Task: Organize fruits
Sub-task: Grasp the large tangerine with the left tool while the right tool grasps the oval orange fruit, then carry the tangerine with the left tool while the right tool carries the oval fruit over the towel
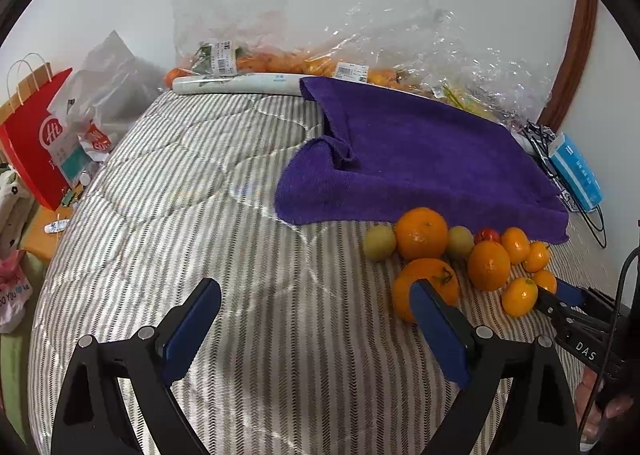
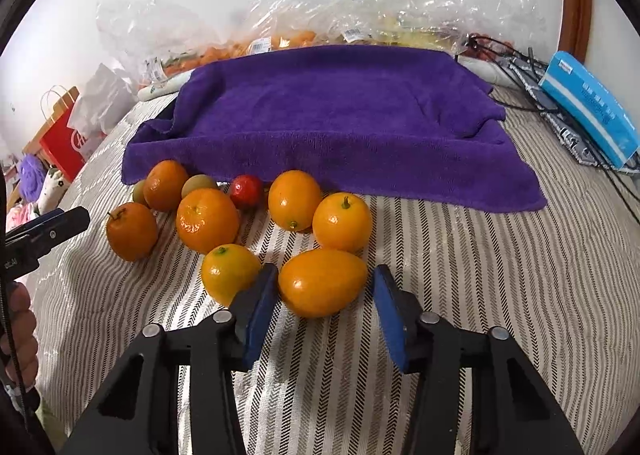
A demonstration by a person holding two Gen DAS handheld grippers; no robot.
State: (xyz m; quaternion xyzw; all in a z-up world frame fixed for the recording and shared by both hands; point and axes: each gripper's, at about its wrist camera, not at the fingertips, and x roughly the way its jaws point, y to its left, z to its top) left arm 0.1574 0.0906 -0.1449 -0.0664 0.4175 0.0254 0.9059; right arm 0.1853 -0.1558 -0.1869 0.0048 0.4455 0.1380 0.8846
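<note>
A cluster of fruit lies on the striped bedcover in front of a purple towel: large oranges, small orange kumquats, greenish round fruits and one red fruit. My right gripper straddles an oval kumquat; its left pad is at the fruit's skin and a gap shows on the right side, so it stands open. My left gripper is wide open over bare bedcover with nothing between its fingers; its right finger partly covers a large orange.
The purple towel is draped over something raised. Behind it lie clear plastic bags of fruit and a white roll. A blue box and black cables sit at the right. A red paper bag stands at the left edge.
</note>
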